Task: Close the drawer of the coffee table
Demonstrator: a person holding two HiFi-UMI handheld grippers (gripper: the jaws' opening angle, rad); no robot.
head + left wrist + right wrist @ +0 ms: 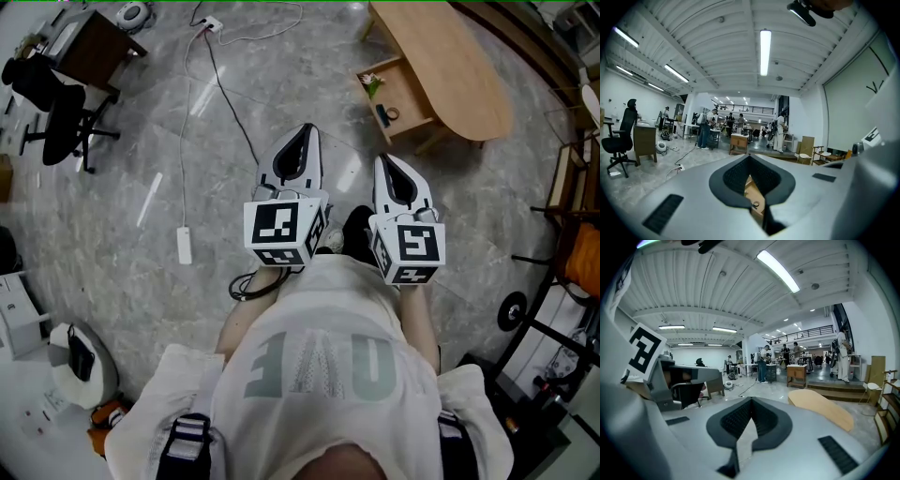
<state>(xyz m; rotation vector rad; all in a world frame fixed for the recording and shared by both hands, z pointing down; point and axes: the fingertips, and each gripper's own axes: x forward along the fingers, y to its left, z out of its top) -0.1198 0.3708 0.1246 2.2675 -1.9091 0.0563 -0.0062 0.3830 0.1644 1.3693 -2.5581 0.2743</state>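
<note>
The only lettering is on the person's white shirt (319,364) in the head view. It has three large pale grey letters across the chest, which look like a reversed E, then A, then U, so the reading is not certain.

The cubes on the left gripper (304,131) and right gripper (383,161) carry black-and-white square marker patterns and no words or numbers. Nothing else is legible - any print in the hall is too small and blurred.
</note>
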